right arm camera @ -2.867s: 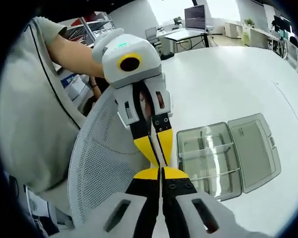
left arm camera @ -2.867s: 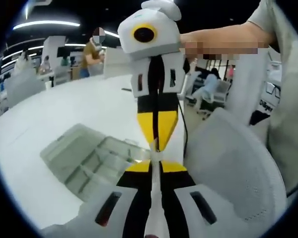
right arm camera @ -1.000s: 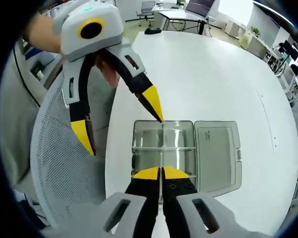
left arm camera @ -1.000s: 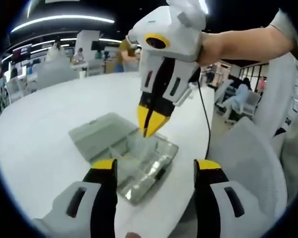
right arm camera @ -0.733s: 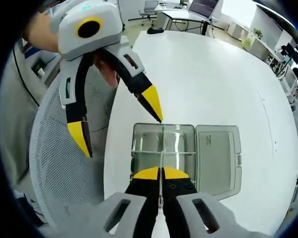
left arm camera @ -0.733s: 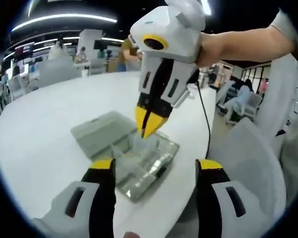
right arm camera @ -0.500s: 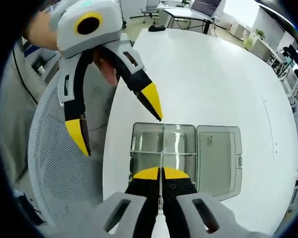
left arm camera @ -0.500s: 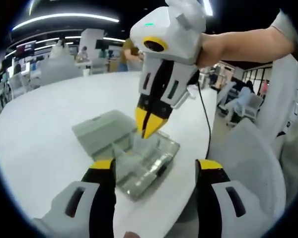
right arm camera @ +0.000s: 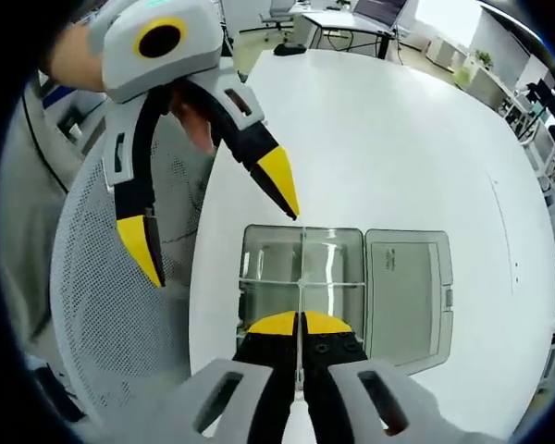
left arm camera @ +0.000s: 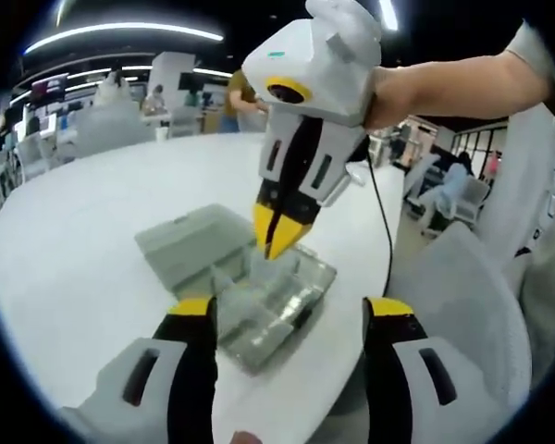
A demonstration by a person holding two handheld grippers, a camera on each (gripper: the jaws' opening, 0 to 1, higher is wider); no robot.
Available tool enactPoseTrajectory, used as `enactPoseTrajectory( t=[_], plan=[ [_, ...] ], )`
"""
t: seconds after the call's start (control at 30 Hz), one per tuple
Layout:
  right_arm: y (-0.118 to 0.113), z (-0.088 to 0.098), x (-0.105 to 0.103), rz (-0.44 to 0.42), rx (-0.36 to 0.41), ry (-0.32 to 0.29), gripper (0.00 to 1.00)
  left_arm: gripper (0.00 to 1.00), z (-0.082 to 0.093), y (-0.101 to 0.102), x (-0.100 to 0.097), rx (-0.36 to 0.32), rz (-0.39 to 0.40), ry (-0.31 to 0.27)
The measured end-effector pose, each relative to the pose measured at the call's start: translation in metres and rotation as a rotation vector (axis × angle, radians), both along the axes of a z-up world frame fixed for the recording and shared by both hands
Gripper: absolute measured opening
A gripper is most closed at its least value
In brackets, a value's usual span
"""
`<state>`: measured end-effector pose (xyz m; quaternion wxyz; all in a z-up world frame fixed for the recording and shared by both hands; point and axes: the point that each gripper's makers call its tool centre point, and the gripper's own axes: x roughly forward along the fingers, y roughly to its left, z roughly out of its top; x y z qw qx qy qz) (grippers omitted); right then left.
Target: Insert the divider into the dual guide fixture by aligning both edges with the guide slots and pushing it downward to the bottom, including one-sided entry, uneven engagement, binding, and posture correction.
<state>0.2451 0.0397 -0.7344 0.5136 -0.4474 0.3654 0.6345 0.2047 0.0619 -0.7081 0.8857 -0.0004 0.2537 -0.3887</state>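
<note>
Divider (right arm camera: 301, 277) in R claw (right arm camera: 300, 319), over fixture (right arm camera: 305, 277)

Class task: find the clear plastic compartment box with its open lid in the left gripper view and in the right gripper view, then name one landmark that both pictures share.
Left gripper view: the compartment box lies at centre, under the right gripper, near the white table's edge.
Right gripper view: the box sits low and centre, lid to the right.
Shared landmark: the white mesh chair.

Right gripper (left arm camera: 279, 242) over open box (left arm camera: 259, 296); bare table (left arm camera: 92, 222) beyond.
</note>
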Motion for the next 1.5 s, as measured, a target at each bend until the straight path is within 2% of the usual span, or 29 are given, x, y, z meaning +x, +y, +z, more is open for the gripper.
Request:
enactPoseTrajectory(
  t=[0.3,0.8,1.1,1.5],
  plan=[
    [-0.0006,-0.0011,-0.0001,0.009,-0.011,-0.002,0.0,0.61,-0.0034,0.0003,0.0017,-0.001,-0.004,0.008],
    [0.0001,-0.0013,-0.0025,0.052,-0.083,-0.036,0.0,0.6,-0.0048,0.0023,0.0024,-0.008,-0.005,0.015],
    [0.0012,0.0027,0.0019,0.026,-0.082,-0.036,0.0,0.59,-0.0045,0.0062,0.0019,-0.015,0.004,0.016],
    [-0.0001,-0.0012,0.0009,0.034,-0.1,-0.034,0.0,0.58,-0.0049,0.0075,0.0018,-0.019,0.007,0.024]
  ],
)
